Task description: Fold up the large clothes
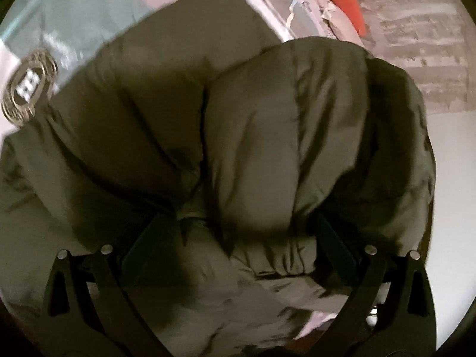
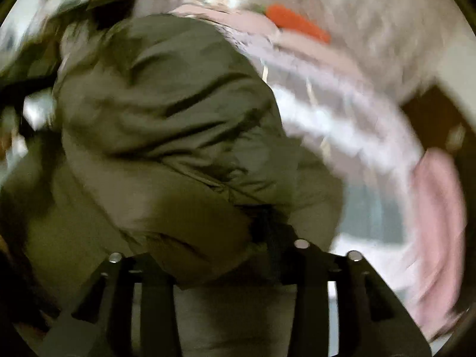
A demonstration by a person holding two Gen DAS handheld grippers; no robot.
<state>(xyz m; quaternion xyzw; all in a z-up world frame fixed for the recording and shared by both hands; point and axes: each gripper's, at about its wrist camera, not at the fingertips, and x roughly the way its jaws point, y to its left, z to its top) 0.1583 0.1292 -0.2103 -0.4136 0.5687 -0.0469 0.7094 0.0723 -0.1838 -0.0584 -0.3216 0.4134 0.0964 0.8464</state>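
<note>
An olive-green puffer jacket (image 1: 238,136) fills the left wrist view, bunched in thick folds. My left gripper (image 1: 247,232) has jacket fabric between its fingers, which stand wide apart around a thick fold; the fingertips are buried in cloth. In the blurred right wrist view the same jacket (image 2: 166,113) hangs in a mound. My right gripper (image 2: 217,244) has jacket fabric between its fingers; the left finger is mostly hidden by cloth.
A bed with pale pink and white bedding (image 2: 342,119) lies behind the jacket. An orange carrot plush (image 1: 348,3) lies on it, also in the right wrist view (image 2: 297,22). A teal garment with a round badge (image 1: 29,83) lies at the left.
</note>
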